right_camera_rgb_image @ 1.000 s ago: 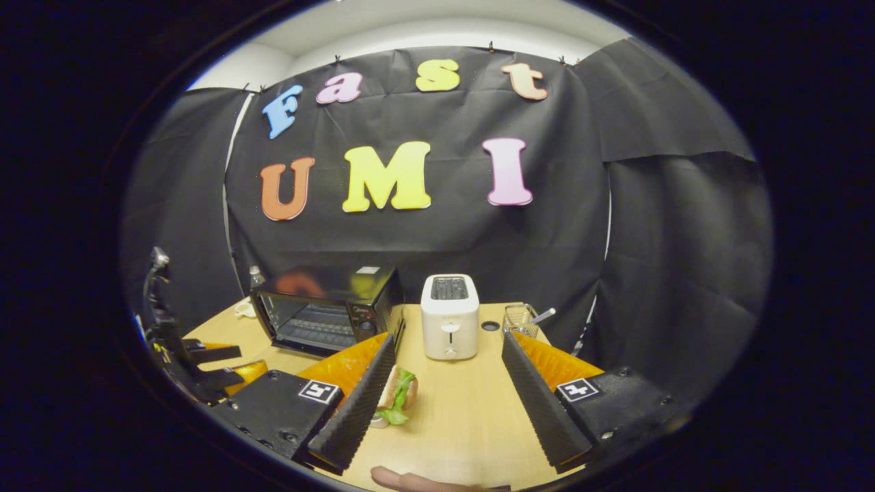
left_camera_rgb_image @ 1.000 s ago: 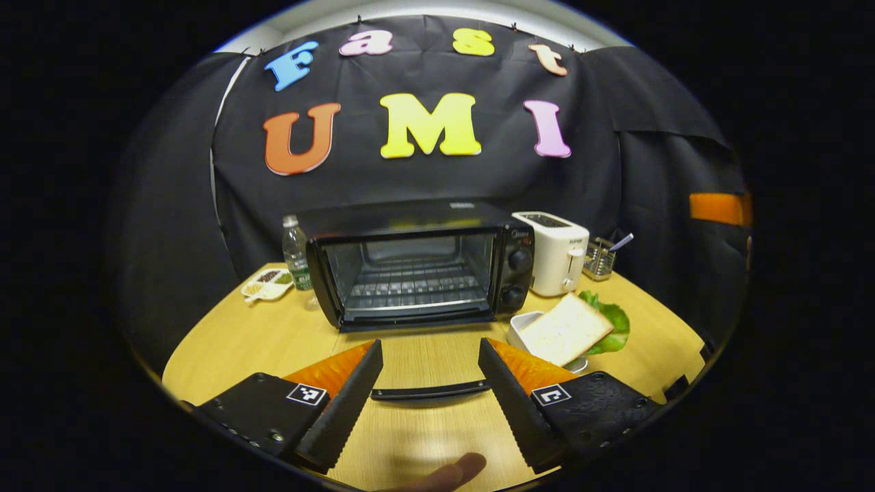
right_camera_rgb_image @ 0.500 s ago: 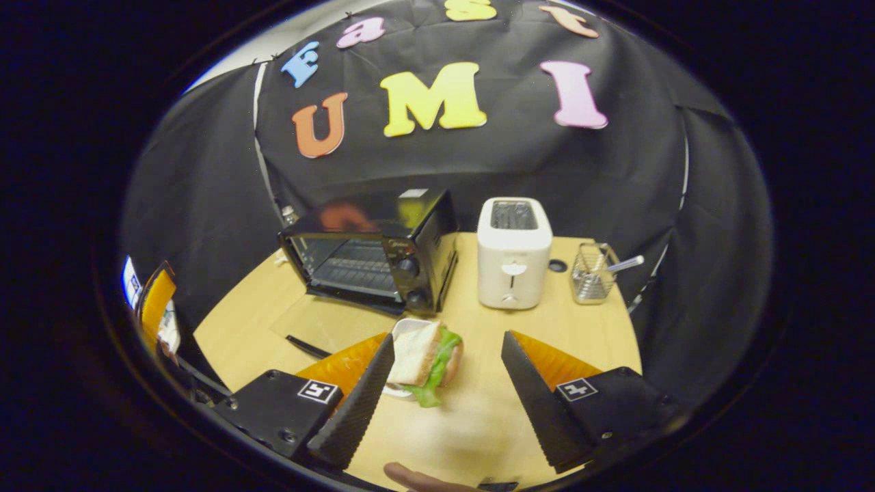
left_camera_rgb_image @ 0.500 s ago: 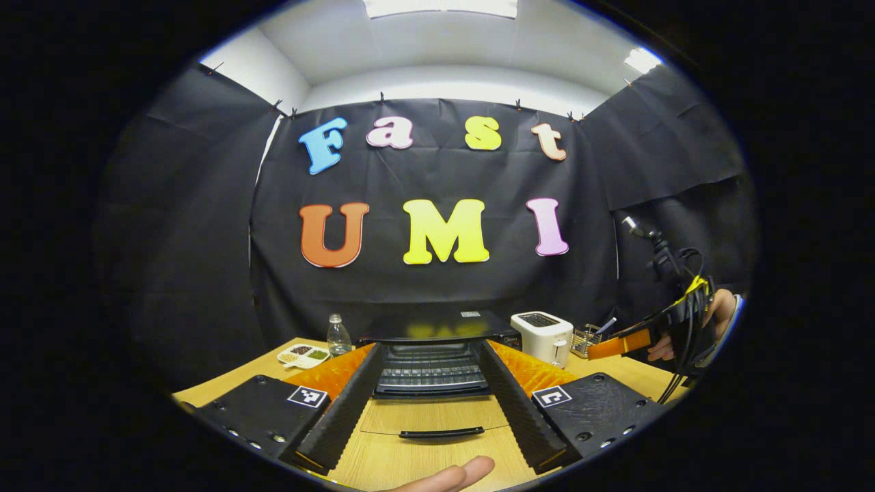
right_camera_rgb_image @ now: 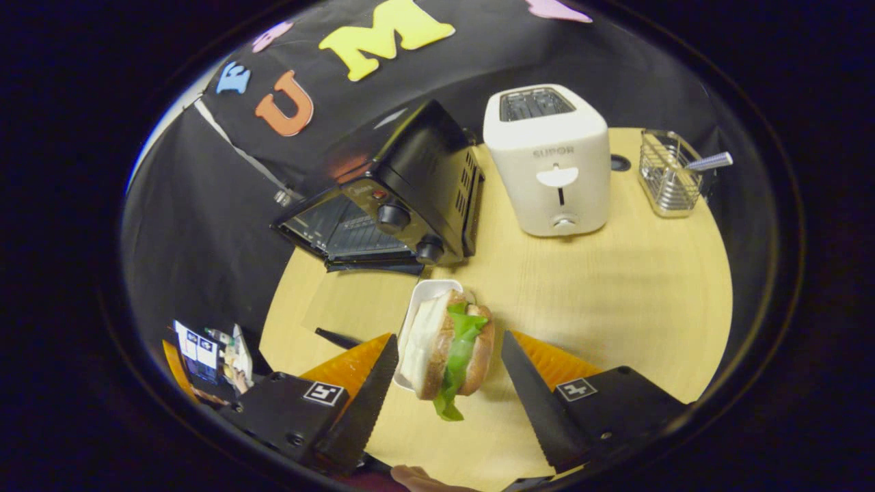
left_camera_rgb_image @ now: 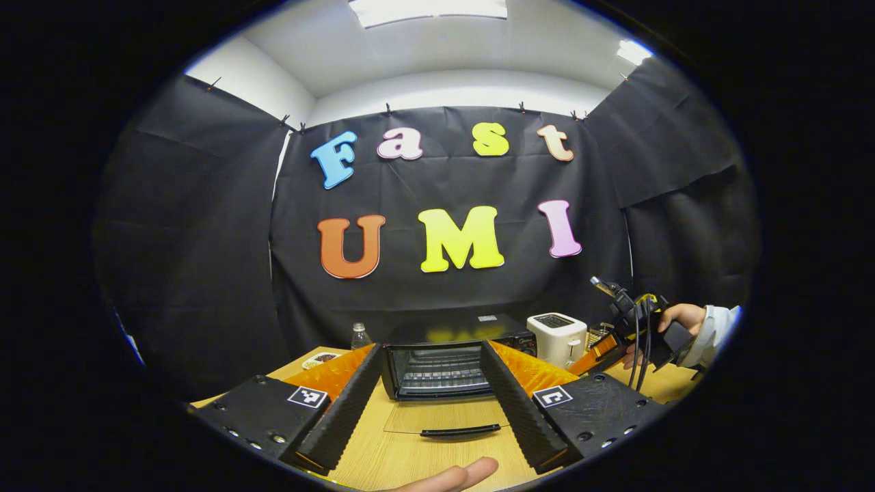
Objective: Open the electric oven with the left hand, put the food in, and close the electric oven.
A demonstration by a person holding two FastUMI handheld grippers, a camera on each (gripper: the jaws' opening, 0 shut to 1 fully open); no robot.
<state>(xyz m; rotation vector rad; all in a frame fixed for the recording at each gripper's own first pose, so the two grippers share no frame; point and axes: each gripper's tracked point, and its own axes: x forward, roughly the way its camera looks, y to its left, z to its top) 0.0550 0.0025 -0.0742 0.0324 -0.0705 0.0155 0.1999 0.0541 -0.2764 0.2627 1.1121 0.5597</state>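
The black electric oven [left_camera_rgb_image: 437, 365] stands at mid-table, its glass door [left_camera_rgb_image: 444, 415] folded down flat and the wire rack showing inside. My left gripper [left_camera_rgb_image: 427, 403] is open, held back from the door's handle [left_camera_rgb_image: 459, 430], with nothing between its fingers. In the right gripper view, a sandwich [right_camera_rgb_image: 448, 352] of bread and lettuce stands on edge in a small white dish [right_camera_rgb_image: 429, 295] just in front of the oven [right_camera_rgb_image: 403, 191]. My right gripper [right_camera_rgb_image: 449, 337] is open and tilted down over it, one finger on either side of the sandwich. A hand holds the right gripper [left_camera_rgb_image: 632, 331] at the right.
A white toaster [right_camera_rgb_image: 550, 160] stands right of the oven, with a wire basket [right_camera_rgb_image: 673, 174] holding a utensil beyond it. A water bottle [left_camera_rgb_image: 360, 336] and a small snack dish [left_camera_rgb_image: 321, 357] sit left of the oven. The wooden table [right_camera_rgb_image: 615, 287] is round.
My left gripper drew back from the open door and tilted up. My right gripper dropped forward and down, so the sandwich now sits between its fingers.
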